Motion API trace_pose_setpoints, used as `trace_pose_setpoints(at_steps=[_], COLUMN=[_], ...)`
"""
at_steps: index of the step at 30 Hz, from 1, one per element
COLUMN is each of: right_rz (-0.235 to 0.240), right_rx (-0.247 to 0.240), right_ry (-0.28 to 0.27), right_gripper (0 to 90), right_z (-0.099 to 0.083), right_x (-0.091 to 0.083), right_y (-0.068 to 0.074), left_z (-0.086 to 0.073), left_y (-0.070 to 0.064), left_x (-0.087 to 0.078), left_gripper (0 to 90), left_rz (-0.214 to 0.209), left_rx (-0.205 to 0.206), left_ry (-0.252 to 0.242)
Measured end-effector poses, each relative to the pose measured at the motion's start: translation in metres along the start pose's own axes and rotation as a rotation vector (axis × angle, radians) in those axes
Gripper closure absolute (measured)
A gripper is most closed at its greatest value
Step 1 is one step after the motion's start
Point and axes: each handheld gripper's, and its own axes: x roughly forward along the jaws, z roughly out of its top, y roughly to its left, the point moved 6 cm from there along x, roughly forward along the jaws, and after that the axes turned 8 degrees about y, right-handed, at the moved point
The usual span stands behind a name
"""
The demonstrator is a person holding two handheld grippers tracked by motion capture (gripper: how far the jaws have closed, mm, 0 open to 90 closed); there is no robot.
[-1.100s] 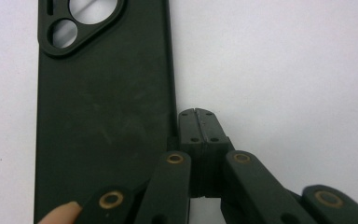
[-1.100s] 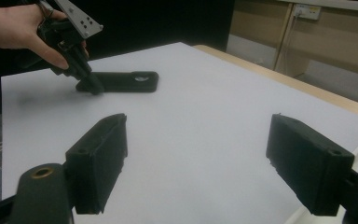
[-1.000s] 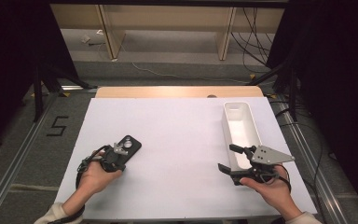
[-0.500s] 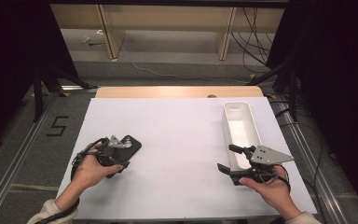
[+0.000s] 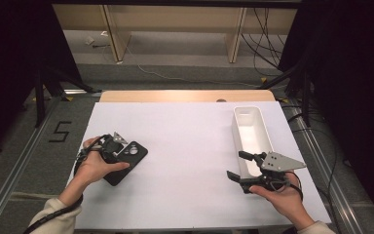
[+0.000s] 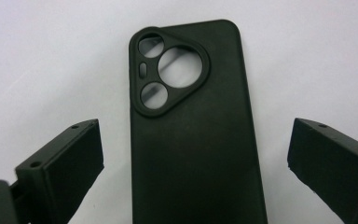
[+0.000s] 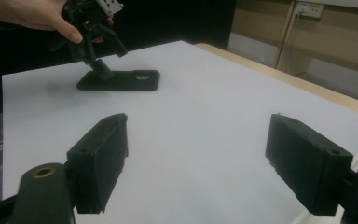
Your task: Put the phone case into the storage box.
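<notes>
White table surface [image 5: 185, 141] spans centre of high view. Long white rectangular plastic bin [image 5: 251, 132] at 3 o'clock, lengthwise toward far edge. Flat black rubbery phone case [image 5: 126, 162] at 9 o'clock — camera cut-outs up. Left gripper [image 5: 113, 152] hovers over case, jaws wide apart either side of it. Right gripper [image 5: 237, 166] at 4 o'clock, just beside bin's near end — jaws spread, nothing between.

Lit evenly from overhead, with the white table [image 5: 190, 146] bright and the surroundings sunk in darkness. Soft, faint shadows beneath the black phone case [image 6: 191, 130]. Slightly soft and grainy in both gripper views; near jaws a little blurred.
</notes>
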Motion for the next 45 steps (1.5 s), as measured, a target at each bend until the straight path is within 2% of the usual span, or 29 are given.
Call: trace_pose_setpoints(at_steps=[9, 23, 30, 31, 45], right_rz=[0.0, 0.001, 0.003, 0.001, -0.001], right_rx=[0.002, 0.0, 0.0, 0.001, -0.001], right_ry=[-0.005, -0.002, 0.0, 0.001, 0.0], right_gripper=[22.1, 22.1, 22.0, 22.0, 22.1], right_z=[0.0, 0.0, 0.0, 0.0, 0.001], right_x=[0.0, 0.0, 0.0, 0.0, -0.001], right_y=[0.0, -0.001, 0.0, 0.0, 0.0], left_z=[-0.005, -0.007, -0.007, -0.007, -0.006], left_y=[0.003, 0.0, 0.002, 0.002, 0.005], left_x=[0.011, 0.024, 0.026, 0.026, 0.029], left_gripper=[2.4, 3.2, 2.0, 1.9, 1.7], left_rz=[0.017, -0.003, -0.011, -0.019, -0.066], left_rx=[0.009, 0.017, 0.022, 0.012, -0.004], left_ry=[0.072, 0.113, 0.124, 0.122, 0.142])
